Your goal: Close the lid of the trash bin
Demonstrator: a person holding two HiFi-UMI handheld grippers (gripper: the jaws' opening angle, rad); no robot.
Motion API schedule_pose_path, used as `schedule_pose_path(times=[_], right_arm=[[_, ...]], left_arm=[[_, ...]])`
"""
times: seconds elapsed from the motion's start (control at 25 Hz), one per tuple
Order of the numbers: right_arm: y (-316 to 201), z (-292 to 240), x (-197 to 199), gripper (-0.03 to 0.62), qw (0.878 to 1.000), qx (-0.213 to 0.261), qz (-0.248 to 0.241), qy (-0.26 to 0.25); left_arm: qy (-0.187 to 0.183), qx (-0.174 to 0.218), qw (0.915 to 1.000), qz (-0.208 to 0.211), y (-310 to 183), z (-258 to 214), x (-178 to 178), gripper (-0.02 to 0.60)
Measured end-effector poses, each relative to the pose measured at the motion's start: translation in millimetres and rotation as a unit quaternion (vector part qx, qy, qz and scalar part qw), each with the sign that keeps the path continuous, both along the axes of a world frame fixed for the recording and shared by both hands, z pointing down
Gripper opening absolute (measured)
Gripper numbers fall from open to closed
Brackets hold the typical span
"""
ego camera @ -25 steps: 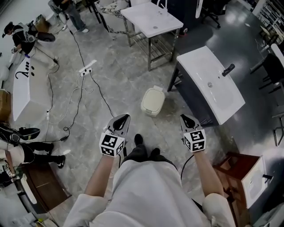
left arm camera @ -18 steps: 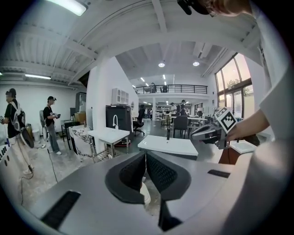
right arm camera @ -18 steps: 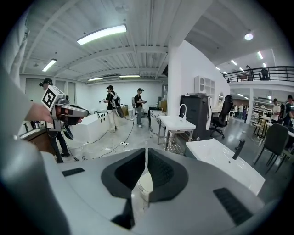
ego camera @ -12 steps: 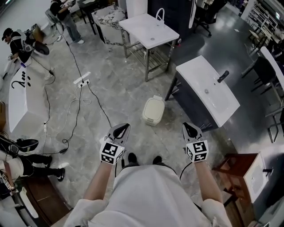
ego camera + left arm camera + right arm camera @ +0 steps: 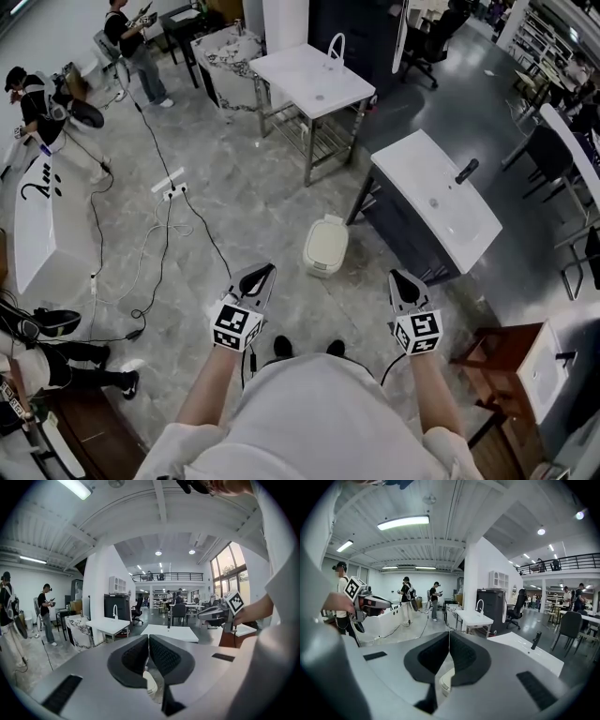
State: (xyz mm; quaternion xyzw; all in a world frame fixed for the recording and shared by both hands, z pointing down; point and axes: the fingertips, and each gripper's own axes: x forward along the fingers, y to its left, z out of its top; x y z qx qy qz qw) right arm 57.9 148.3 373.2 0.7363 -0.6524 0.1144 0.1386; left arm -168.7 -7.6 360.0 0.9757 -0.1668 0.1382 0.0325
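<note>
The cream trash bin (image 5: 325, 247) stands on the grey floor beside the dark sink cabinet, and its lid lies flat on top. My left gripper (image 5: 262, 272) is held in the air well short of the bin, to its left, jaws shut and empty. My right gripper (image 5: 397, 277) hovers to the bin's right, also shut on nothing. In the left gripper view the bin (image 5: 149, 684) peeks out low beneath the closed left gripper (image 5: 148, 637). The right gripper view shows the bin (image 5: 445, 681) under the closed right gripper (image 5: 449, 633).
A dark cabinet with a white sink top (image 5: 436, 205) stands right of the bin. A white table (image 5: 312, 80) is farther back. Cables and a power strip (image 5: 170, 185) run across the floor at left. A brown cabinet (image 5: 497, 356) sits at right. People stand at far left.
The head view has drawn back and tilted: the bin and both grippers sit a little lower in the frame. Both grippers stay shut and keep their spacing.
</note>
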Motion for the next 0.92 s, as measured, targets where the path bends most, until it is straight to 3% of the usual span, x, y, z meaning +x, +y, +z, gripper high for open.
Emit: schedule_pose_path(times=[0.92], right_arm=[[9.3,-13.0,14.9,0.031,1.0,0.011,-0.004,0.007]], left_arm=[[0.02,-0.004,0.9997,-0.017,5.4,-6.9,13.9,0.021]])
